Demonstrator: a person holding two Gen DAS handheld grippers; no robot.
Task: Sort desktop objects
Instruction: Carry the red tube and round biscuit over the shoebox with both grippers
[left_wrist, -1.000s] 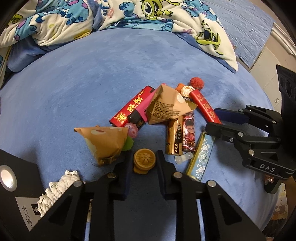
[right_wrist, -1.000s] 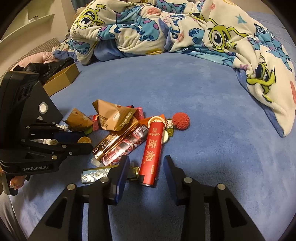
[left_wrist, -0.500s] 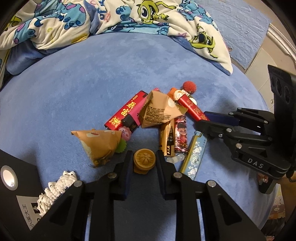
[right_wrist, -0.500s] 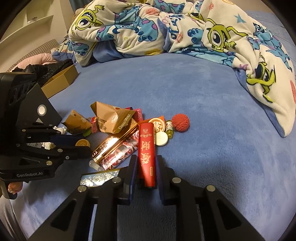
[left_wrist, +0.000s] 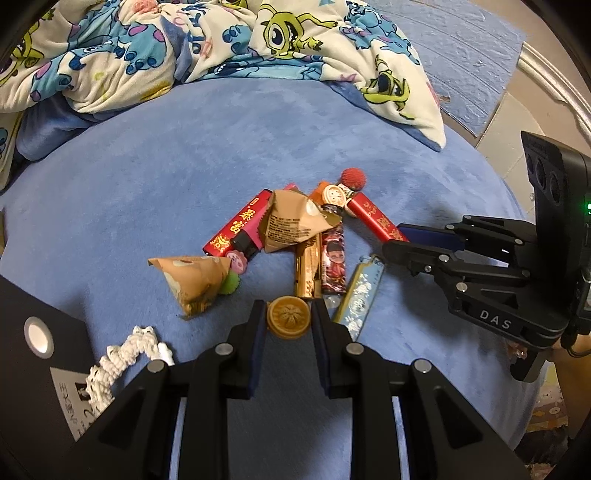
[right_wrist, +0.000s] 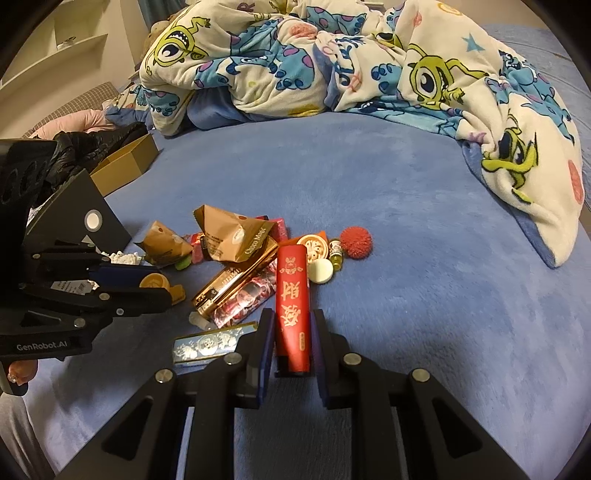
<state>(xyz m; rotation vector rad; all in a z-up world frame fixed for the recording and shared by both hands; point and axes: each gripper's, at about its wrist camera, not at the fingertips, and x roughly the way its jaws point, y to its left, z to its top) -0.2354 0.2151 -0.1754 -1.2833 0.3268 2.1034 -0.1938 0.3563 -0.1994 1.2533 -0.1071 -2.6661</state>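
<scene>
A pile of small items lies on a blue plush surface (left_wrist: 147, 155). My left gripper (left_wrist: 289, 314) is shut on a round golden disc (left_wrist: 289, 316) at the pile's near edge; the disc also shows in the right wrist view (right_wrist: 153, 282). My right gripper (right_wrist: 293, 328) is shut on a red stick with gold characters (right_wrist: 293, 295), also seen from the left wrist view (left_wrist: 376, 219). Brown triangular packets (left_wrist: 291, 223) (left_wrist: 194, 275), a red lighter (left_wrist: 240, 229), gold and patterned sticks (left_wrist: 306, 271) and a silver-blue stick (left_wrist: 358, 293) lie in the pile.
A cartoon-print blanket (right_wrist: 332, 62) is heaped at the far side. A red spiky ball (right_wrist: 355, 242) and a white cap (right_wrist: 320, 270) lie by the pile. A cardboard box (right_wrist: 127, 164) stands at the left. A white lace piece (left_wrist: 122, 354) lies near my left gripper.
Both grippers have closed: the left on the golden disc, the right on the red stick, which now lies straight between its fingers. Both views have moved slightly closer to the pile.
</scene>
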